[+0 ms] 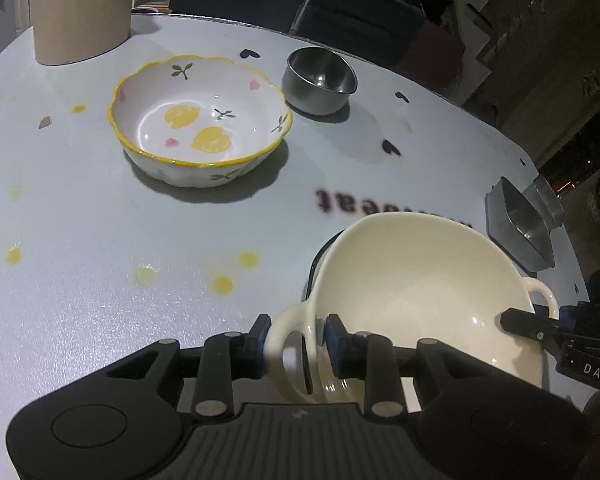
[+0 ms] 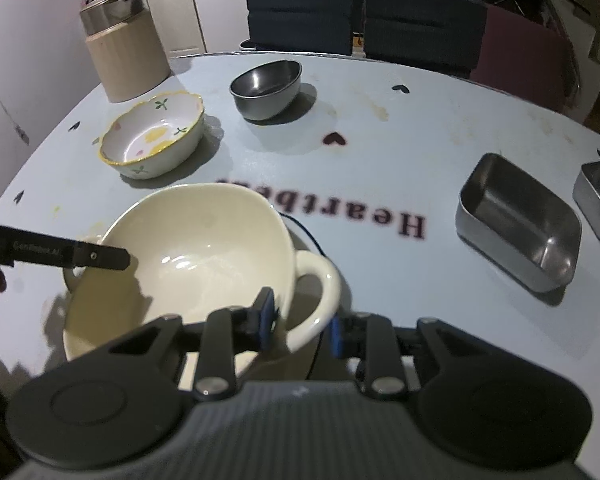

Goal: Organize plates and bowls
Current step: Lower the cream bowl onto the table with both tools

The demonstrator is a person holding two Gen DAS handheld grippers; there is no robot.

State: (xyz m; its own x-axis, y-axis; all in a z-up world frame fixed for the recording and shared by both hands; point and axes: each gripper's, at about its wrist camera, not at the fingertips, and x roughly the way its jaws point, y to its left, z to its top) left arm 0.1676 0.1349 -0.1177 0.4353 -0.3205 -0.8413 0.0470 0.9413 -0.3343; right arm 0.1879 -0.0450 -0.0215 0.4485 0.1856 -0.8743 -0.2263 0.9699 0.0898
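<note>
Nearest, the left gripper [image 1: 294, 338] has its two blue-padded fingers closed on one loop handle of the cream bowl [image 1: 420, 288]. The right gripper [image 2: 300, 322] likewise pinches the opposite handle, one pad on each side of the loop. The bowl is tilted, its far rim higher in the left wrist view; whether its base touches the table [image 2: 380, 168] cannot be told. A dark rim shows under its edge, just beyond the bowl; what it belongs to is unclear.

Each gripper's finger crosses the other camera's view over the bowl rim, hiding part of it.

Beyond the bowl, the printed word "Heartbeat" [image 2: 340, 216] lies upside down on the pale tablecloth, partly covered by the rim. To the right stand two rectangular steel tins [image 2: 518, 222], near each other.

Farther off, the flowered bowl [image 1: 200, 120] with a yellow scalloped rim sits upright, and just beside it the round steel bowl [image 1: 320, 80]. At the far left edge stands a beige cylinder [image 1: 82, 8]; dark chairs [image 2: 360, 16] lie behind the table.
</note>
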